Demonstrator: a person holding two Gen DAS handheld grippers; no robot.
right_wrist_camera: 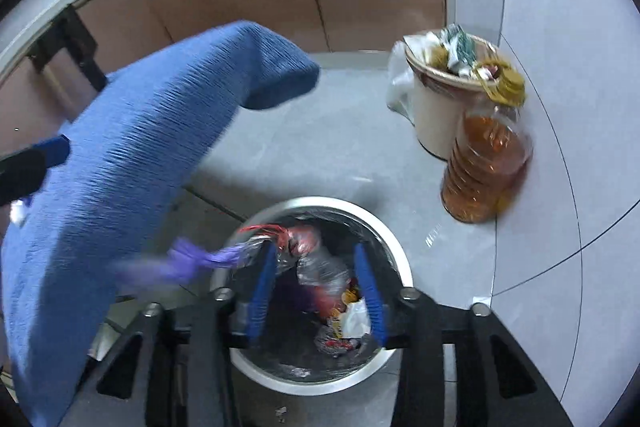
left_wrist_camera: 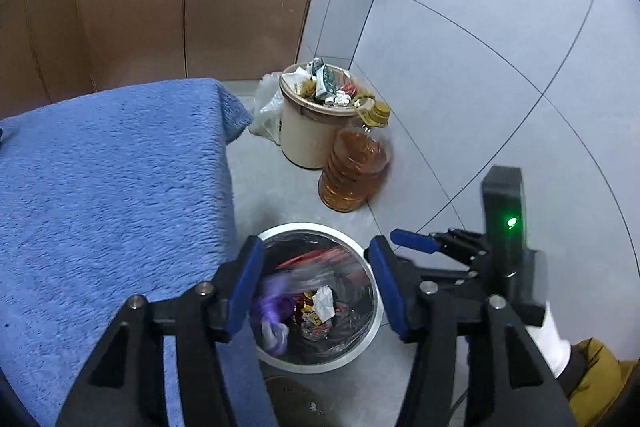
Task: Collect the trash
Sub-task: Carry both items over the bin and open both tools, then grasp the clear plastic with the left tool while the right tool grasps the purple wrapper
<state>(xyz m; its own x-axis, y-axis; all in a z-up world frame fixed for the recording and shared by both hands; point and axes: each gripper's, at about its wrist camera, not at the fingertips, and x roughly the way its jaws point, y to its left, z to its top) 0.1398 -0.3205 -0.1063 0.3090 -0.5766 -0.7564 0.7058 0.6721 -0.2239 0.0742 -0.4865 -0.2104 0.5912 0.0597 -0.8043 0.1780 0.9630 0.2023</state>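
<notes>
A round white-rimmed trash bin (left_wrist_camera: 370, 337) with a black liner stands on the floor beside the blue-covered table; it also shows in the right wrist view (right_wrist_camera: 394, 255). It holds wrappers, a white crumpled paper (left_wrist_camera: 324, 303) and clear plastic. A blurred purple plastic piece (left_wrist_camera: 272, 301) is in mid-air between my left fingers, over the bin; in the right wrist view (right_wrist_camera: 188, 261) it streaks at the bin's left rim. My left gripper (left_wrist_camera: 316, 281) is open above the bin. My right gripper (right_wrist_camera: 318, 289) is open and empty above the bin, and shows in the left wrist view (left_wrist_camera: 416, 241).
A blue fuzzy cloth (left_wrist_camera: 108, 195) covers the table on the left. A cream bucket (left_wrist_camera: 308, 135) heaped with trash and a large oil bottle (left_wrist_camera: 354, 167) stand on the grey tiled floor behind the bin. Brown cabinets (left_wrist_camera: 180, 7) line the back.
</notes>
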